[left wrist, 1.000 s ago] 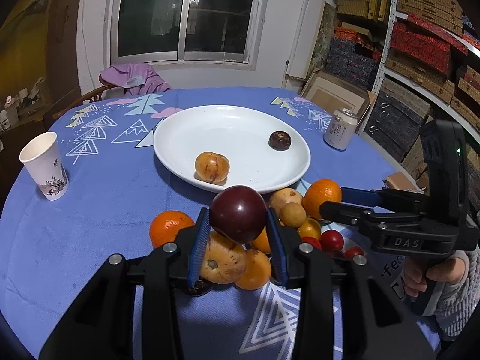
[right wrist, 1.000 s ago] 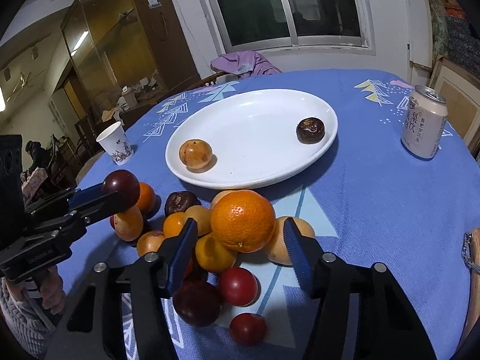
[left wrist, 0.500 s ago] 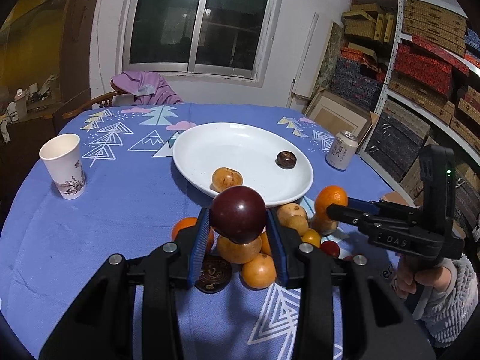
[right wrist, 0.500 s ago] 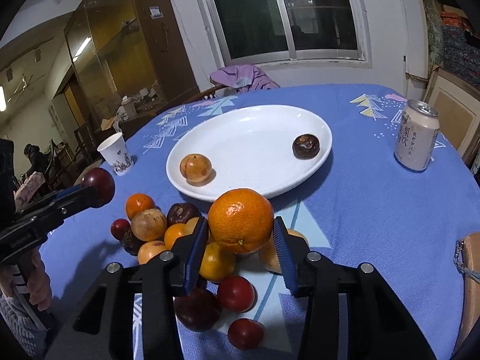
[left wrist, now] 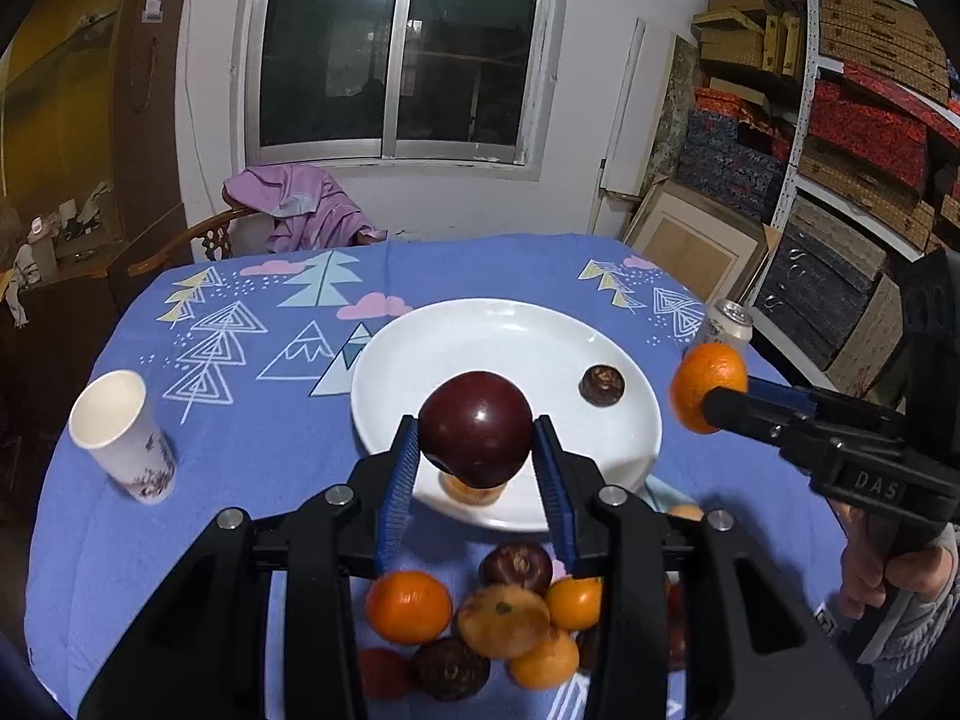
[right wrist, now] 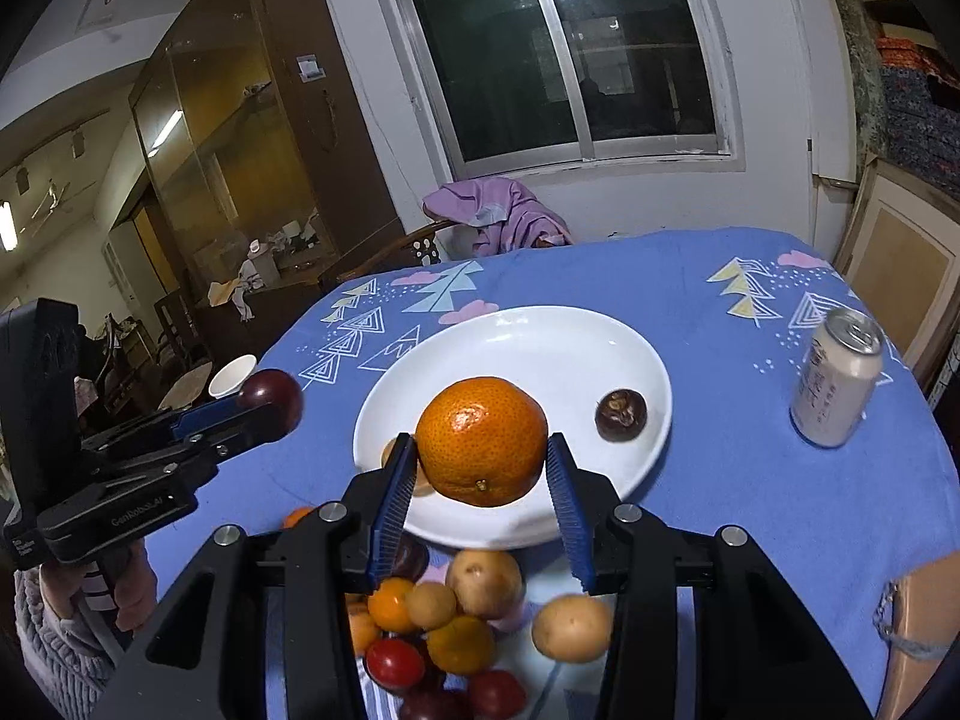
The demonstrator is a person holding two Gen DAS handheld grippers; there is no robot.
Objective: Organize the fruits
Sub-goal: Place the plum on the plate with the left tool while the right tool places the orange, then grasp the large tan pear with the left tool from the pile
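A dark red plum (left wrist: 474, 427) sits clamped between the blue pads of the left tongs (left wrist: 474, 468), lifted clear of the worktop (left wrist: 240, 420) and, in the left wrist view, hanging in front of the near edge of the white plate (left wrist: 516, 324). An orange (right wrist: 482, 441) is pinched the same way in the right tongs (right wrist: 480, 480), narrowed onto its sides, raised above the near rim of the plate in the right wrist view. Seen from the left camera, the orange shows at about 3 o'clock of the plate, at the tip of the right tongs.

On the plate lie two fruits: a dark brown round one (right wrist: 621, 415) toward 3 o'clock and a tan one (left wrist: 474, 491) at 6 o'clock, mostly hidden behind the held plum.

Below the tongs, at 6 o'clock of the plate, the loose heap of fruit (right wrist: 456, 618) rests on the blue tree-patterned cloth: small oranges, tan round fruits, dark plums and red ones, touching each other.

A drink can (right wrist: 837, 378) stands upright at 3 o'clock of the plate, well apart. A paper cup (left wrist: 123, 438) stands at 9 o'clock, tilted by the lens. A hand in a grey knitted sleeve (right wrist: 60, 648) grips the left tool's handle.
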